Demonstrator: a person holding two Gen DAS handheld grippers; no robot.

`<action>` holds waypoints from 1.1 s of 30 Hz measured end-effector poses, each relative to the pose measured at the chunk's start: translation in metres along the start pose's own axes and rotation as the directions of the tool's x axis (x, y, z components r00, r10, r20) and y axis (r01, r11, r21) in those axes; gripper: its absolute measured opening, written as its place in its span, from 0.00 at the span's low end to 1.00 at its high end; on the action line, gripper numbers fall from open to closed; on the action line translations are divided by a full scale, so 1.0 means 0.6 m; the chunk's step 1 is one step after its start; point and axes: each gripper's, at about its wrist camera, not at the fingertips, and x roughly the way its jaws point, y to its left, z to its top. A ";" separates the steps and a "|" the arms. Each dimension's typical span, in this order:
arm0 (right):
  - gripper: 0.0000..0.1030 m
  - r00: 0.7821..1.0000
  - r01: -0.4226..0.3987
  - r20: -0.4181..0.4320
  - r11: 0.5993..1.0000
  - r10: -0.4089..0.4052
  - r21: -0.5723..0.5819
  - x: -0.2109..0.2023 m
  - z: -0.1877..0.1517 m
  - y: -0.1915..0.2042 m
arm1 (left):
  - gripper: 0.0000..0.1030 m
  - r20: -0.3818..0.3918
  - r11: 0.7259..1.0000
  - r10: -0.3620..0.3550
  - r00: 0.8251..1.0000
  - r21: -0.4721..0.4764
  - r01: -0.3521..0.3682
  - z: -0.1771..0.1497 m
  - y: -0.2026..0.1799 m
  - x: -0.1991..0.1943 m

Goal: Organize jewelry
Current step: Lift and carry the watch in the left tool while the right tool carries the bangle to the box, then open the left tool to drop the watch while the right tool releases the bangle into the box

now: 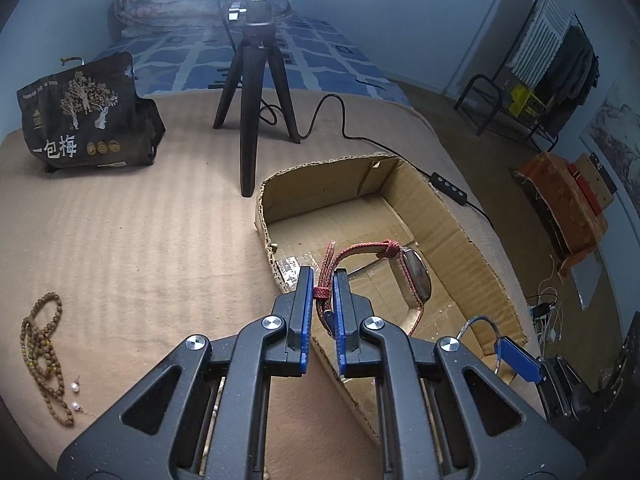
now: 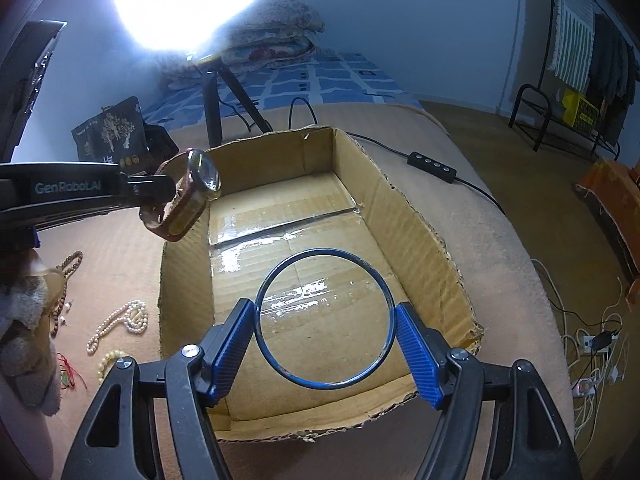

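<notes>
Over the open cardboard box (image 2: 420,216), both grippers hang with something in them. The left gripper (image 1: 322,280) has its jaws clenched on the red strap of a wristwatch (image 1: 416,276), and the watch case hangs beyond the fingertips, above the left part of the box. The right gripper (image 2: 325,318) has its jaws set wide and grasping a blue bangle (image 2: 264,292) by its two opposite sides; the ring lies nearly flat above the taped bottom of the box. On the beige surface (image 1: 132,240) left of the box lie a brown bead necklace (image 1: 42,356) and two small pearl earrings (image 1: 75,396) just beside it. From the right wrist view, a pearl necklace (image 2: 120,322) and a pale bead bracelet (image 2: 109,362) lie there too. A black tripod (image 1: 252,112) stands behind the box, and a dark printed bag (image 1: 86,116) is well apart, at the far left.
</notes>
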 end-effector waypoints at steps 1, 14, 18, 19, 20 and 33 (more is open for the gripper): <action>0.71 1.000 0.001 -0.001 1.000 -0.001 0.001 0.000 -0.001 0.000 | 0.07 -0.003 1.000 0.003 1.000 -0.001 -0.003 0.000 0.000 0.004; 0.76 1.000 0.022 0.001 0.999 -0.022 -0.022 0.000 -0.001 0.004 | 0.13 -0.002 1.000 0.009 1.000 -0.008 -0.009 0.001 -0.002 0.009; 0.80 0.999 0.033 0.018 0.999 -0.033 -0.037 -0.012 0.001 0.009 | 0.13 0.019 1.000 0.014 1.000 -0.007 -0.014 0.005 0.001 -0.008; 0.80 0.999 0.035 0.023 0.999 -0.035 -0.036 -0.017 0.001 0.010 | 0.14 0.022 1.000 0.016 1.000 -0.007 -0.016 0.005 0.002 -0.011; 0.80 0.999 0.036 0.025 0.999 -0.035 -0.036 -0.019 0.001 0.010 | 0.14 0.026 1.000 0.018 0.999 -0.005 -0.018 0.006 0.003 -0.017; 0.80 0.995 0.049 0.085 0.997 -0.044 -0.058 -0.082 0.011 0.029 | 0.14 0.100 0.999 0.031 0.994 0.008 -0.032 0.006 0.019 -0.112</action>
